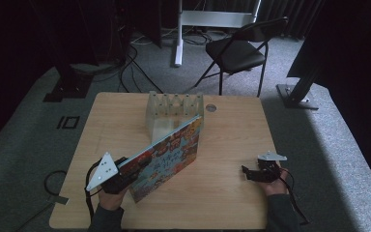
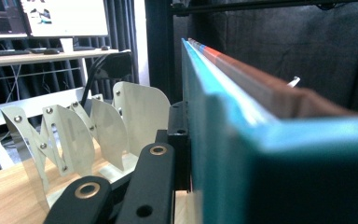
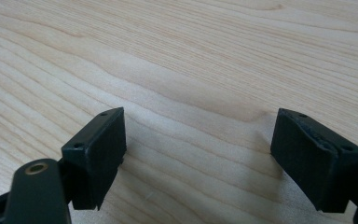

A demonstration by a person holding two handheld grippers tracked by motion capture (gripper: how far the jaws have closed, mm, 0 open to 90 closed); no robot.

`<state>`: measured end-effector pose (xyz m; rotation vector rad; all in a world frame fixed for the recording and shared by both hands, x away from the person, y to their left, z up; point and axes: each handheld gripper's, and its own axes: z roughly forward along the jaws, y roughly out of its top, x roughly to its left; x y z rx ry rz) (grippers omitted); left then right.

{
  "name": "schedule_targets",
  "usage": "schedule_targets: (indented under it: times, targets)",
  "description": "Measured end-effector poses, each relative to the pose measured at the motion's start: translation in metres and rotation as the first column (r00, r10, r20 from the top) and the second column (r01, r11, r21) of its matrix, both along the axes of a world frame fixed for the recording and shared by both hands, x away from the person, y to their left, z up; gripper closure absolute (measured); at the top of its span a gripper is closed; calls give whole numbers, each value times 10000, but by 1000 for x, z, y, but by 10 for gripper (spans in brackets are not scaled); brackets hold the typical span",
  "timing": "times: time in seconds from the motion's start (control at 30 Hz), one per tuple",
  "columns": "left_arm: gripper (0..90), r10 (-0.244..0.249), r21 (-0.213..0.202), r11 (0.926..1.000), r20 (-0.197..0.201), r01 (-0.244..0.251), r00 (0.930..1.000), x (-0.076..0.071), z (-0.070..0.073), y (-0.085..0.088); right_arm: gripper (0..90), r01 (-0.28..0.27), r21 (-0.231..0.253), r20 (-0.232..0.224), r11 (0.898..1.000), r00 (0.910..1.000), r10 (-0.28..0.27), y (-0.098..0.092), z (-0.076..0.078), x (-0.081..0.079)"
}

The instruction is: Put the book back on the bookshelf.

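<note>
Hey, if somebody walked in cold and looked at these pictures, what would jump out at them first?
Most likely the colourful book, tilted up on edge at the middle of the wooden table, with the left gripper clamped on its near corner. Just behind it stands a pale slotted rack at the table's far edge. The right gripper rests open on bare wood to the right.

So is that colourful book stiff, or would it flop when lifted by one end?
Probably stiff: the book, clamped at one corner by the left gripper, stays flat along its length. Its cover looks thick like board. Tilted on edge, it would likely tip over if released.
</note>
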<state>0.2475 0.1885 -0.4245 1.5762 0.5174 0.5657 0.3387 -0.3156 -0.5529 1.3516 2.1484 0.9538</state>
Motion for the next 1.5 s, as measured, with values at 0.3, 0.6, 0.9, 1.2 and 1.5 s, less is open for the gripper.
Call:
schedule_targets:
  times: [0.3,0.6,0.9,1.2,1.5]
  targets:
    - [802,182,-100,9998,-57,-182,9998,0,0,4,178,-4,7,-6,10000,10000,4,0,0,0]
    - [802,286,-132,9995,-71,-286,9996,-1,0,6,178,-8,8,-7,10000,10000,8,0,0,0]
    - [802,460,-143,9988,-91,-461,9989,-3,0,10,178,-12,8,-6,10000,10000,12,0,0,0]
    - [802,738,-159,9971,-133,-740,9972,-5,1,15,178,-12,7,-7,10000,10000,12,0,0,0]
    - [802,940,-180,9954,-168,-943,9954,-6,2,20,178,-10,8,-7,10000,10000,10,0,0,0]
